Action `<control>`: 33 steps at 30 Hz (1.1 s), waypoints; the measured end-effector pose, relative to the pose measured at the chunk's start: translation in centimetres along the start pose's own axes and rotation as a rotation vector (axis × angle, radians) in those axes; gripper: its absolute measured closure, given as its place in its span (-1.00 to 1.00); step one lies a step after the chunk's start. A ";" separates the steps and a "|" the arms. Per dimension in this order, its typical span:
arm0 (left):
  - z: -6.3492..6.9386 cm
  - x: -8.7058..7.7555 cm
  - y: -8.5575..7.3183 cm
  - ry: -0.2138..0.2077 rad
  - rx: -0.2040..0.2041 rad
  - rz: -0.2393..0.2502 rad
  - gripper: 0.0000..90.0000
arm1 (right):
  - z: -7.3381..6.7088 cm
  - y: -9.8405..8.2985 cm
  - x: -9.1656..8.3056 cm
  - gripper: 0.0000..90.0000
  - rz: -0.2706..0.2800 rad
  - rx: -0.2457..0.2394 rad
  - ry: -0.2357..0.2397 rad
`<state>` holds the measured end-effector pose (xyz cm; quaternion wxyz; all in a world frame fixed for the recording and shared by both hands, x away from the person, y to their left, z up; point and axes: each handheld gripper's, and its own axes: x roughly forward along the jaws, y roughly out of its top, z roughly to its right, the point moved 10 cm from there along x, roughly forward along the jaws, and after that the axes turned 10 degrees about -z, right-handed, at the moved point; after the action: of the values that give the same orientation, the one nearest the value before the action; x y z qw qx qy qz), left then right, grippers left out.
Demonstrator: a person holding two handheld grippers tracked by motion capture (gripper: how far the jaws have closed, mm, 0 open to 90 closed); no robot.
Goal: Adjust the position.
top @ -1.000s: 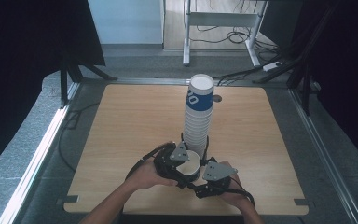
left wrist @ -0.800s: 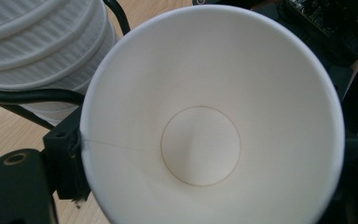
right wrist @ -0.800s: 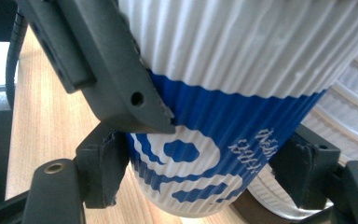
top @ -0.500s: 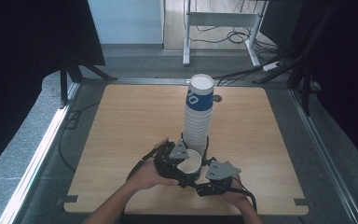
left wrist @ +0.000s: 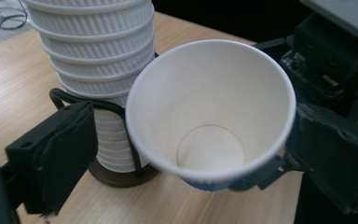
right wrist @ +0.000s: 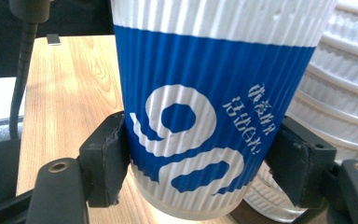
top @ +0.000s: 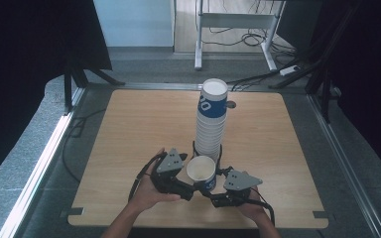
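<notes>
A single blue-and-white ribbed paper cup [top: 202, 171] [right wrist: 205, 116] stands upright at the table's near edge, in front of a tall stack of the same cups [top: 211, 119] [left wrist: 93, 56]. My right gripper [top: 214, 192] [right wrist: 203, 163] has just been closing and is shut on the cup's lower wall, one pad [right wrist: 105, 158] pressed against each side. My left gripper [top: 189, 186] [left wrist: 196, 154] has just been opening. Its jaws stand wide on either side of the cup [left wrist: 209, 116], and the left pad [left wrist: 56, 154] is well clear of it.
The stack sits in a dark round holder [left wrist: 121, 175] with a wire loop, close behind the single cup. The wooden table [top: 139, 124] has bare room to the left and right. Dark curtains and metal frame legs stand beyond the far edge.
The left gripper's jaws have opened off the cup and that hand has shifted left. The right gripper has stayed on the cup, which has barely moved.
</notes>
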<state>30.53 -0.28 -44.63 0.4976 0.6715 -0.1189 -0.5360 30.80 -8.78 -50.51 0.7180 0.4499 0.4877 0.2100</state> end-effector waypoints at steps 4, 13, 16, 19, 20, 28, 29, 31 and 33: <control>-0.7 -1.7 -0.7 0.016 -0.056 0.088 -0.94 | 0.1 0.1 -0.4 -0.38 0.013 0.000 -0.009; -2.2 -3.3 -3.1 0.037 -0.105 0.112 -0.91 | 0.6 0.3 -1.0 -0.38 0.038 0.004 -0.031; -2.4 -3.3 -3.6 0.055 -0.110 0.101 -0.90 | 0.8 0.3 -1.1 -0.38 0.043 0.009 -0.038; -2.5 -3.2 -3.9 0.055 -0.116 0.098 -0.90 | 0.9 0.3 -1.3 -0.38 0.053 0.011 -0.042; -2.5 -3.2 -3.9 0.055 -0.116 0.098 -0.90 | 0.9 0.3 -1.3 -0.38 0.053 0.011 -0.042; -2.7 -2.8 -4.5 0.052 -0.129 0.084 -0.89 | 1.6 0.6 -2.2 -0.38 0.087 0.027 -0.066; -2.9 -2.6 -4.8 0.056 -0.138 0.077 -0.88 | 1.8 0.6 -2.4 -0.38 0.090 0.030 -0.070; -3.0 -2.5 -5.0 0.057 -0.142 0.072 -0.88 | 2.0 0.6 -2.6 -0.38 0.096 0.034 -0.075; -3.1 -2.4 -5.1 0.056 -0.141 0.065 -0.88 | 2.1 0.6 -2.7 -0.38 0.098 0.037 -0.077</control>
<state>30.24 5.44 -47.44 0.5639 0.6454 -0.0889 -0.5075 31.56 -11.45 -48.39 0.7166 0.4942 0.4412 0.2184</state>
